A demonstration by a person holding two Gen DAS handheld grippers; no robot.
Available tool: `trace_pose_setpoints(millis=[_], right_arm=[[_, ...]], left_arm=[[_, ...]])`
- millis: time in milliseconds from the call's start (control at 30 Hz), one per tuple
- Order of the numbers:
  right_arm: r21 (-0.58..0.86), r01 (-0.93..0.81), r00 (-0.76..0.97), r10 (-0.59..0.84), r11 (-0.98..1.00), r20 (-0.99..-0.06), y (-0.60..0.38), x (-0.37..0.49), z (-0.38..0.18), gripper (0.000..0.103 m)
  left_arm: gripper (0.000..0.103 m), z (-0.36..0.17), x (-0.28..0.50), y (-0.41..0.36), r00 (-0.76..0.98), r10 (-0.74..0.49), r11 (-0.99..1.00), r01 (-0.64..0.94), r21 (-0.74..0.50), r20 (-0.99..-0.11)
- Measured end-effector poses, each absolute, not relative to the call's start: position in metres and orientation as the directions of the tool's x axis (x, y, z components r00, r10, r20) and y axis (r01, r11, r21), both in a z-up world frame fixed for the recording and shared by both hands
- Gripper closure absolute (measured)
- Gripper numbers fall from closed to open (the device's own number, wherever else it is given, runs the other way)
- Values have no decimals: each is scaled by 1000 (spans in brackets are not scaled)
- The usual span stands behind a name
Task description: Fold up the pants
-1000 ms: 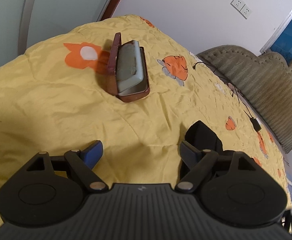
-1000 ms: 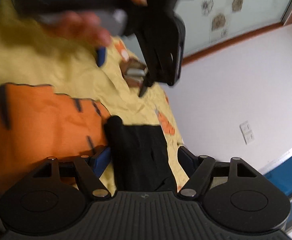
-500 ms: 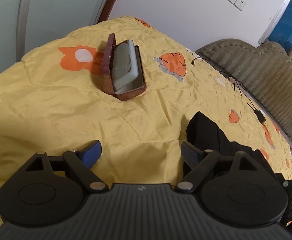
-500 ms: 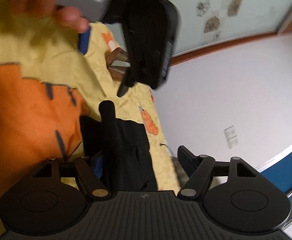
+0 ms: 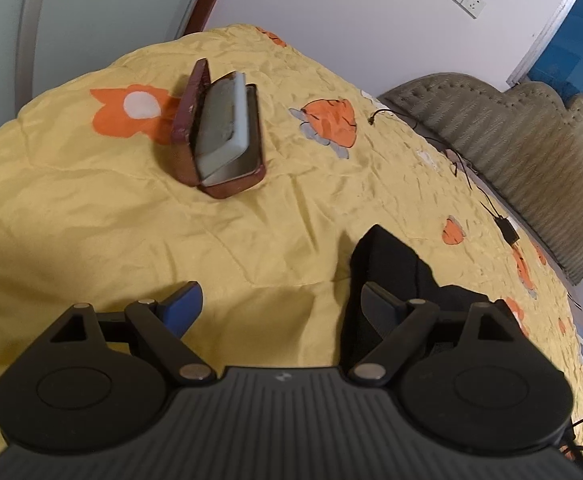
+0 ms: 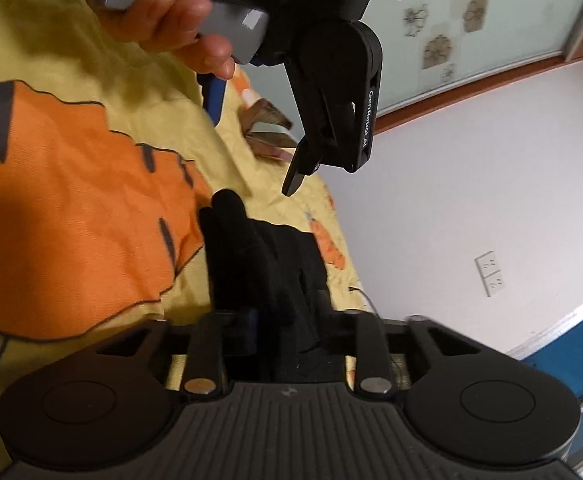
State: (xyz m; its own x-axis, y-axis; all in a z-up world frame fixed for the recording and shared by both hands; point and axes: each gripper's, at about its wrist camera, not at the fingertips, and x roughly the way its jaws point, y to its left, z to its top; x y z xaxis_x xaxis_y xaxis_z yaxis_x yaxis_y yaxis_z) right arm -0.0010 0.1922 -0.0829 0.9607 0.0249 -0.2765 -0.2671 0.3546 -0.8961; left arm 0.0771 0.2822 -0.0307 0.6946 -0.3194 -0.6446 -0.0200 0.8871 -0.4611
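The pants (image 6: 267, 276), a black bundle, are found on the yellow bedspread (image 5: 131, 216) of the bed, close in front of both wrist cameras, with one bunched end raised toward the open glasses case (image 5: 219, 136) farther up the bed. The main change is seen at the right claw (image 6: 287, 332): a second ago its jaws were spread wide on either side of the dark fabric, and now they are drawn well inward and are closing, with the black cloth gathered between them; whether the pads already press firmly on it cannot be told, since the fabric hides them. In the right wrist view the pants are also brought nearer and fill more of the space between the fingers than before. The left claw (image 5: 279, 300) is kept wide apart with nothing between its jaws; only bedspread is seen in the gap, and the edge of the pants lies just behind its right finger (image 5: 379, 304). From the right wrist view it is seen held above the pants by a hand (image 6: 179, 20). It is judged that a grip on one end of the garment is being taken, so that a fold can be started, while a second hold is not yet secured.
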Motion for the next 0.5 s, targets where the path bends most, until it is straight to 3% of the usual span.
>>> trace_pose_setpoints(millis=[67,167,300,433,500], right_arm=[[-906,-281,959,45,315,-282,194,-5,-80,60],[-905,-346,938,85,248,-336,196,-13,-71,41],[-878,-428,904,89,215,-419,207,-4,-63,39],[-857,-426,899,26,290,-438,217,26,-61,39],[-874,-381,918,9,301,-397,221,29,-64,40]], left_arm=[[18,-33,76,284,696,-324,884,-19,-468,-641],[17,-35,75,287,708,-329,883,-5,-470,-625],[16,-39,73,285,723,-315,893,6,-450,-615],[15,-39,71,281,728,-303,905,20,-424,-614],[15,-39,71,282,727,-305,903,17,-428,-615]])
